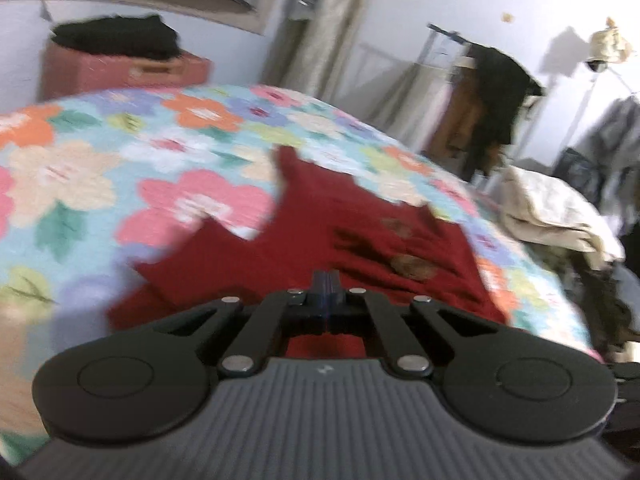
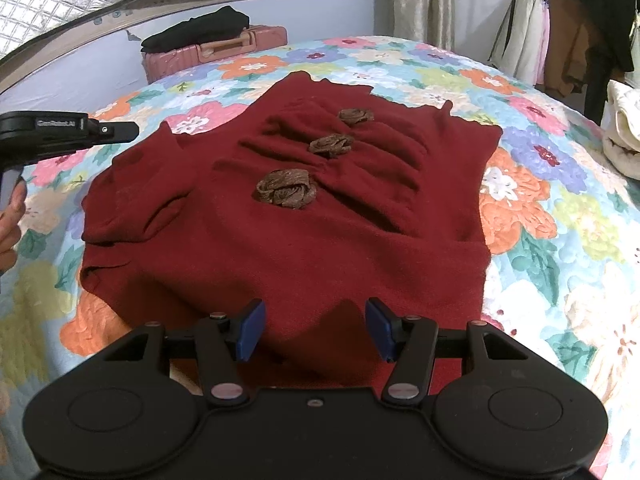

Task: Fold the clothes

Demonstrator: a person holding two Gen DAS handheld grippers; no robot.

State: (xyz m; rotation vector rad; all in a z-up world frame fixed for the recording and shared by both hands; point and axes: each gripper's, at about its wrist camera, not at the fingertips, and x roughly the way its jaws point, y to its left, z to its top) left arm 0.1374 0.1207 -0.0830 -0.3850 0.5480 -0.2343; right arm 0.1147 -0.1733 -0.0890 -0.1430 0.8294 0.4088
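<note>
A dark red top point(image 2: 288, 240) with three brown fabric roses point(image 2: 286, 188) lies spread flat on the floral bedspread point(image 2: 540, 184). My right gripper point(image 2: 316, 330) is open, its blue pads over the near hem of the top and holding nothing. My left gripper point(image 1: 328, 280) is shut, pads pressed together, with no cloth visibly between them; it hovers over the red top point(image 1: 320, 220) in a blurred left wrist view. It also shows in the right wrist view point(image 2: 120, 130) at the far left, above the top's left sleeve.
A pink suitcase point(image 2: 224, 50) with black folded clothes point(image 2: 196, 32) stands behind the bed. A pile of cream clothing point(image 2: 624, 136) lies at the bed's right edge. A rack of hanging clothes point(image 2: 580, 20) stands at the back right.
</note>
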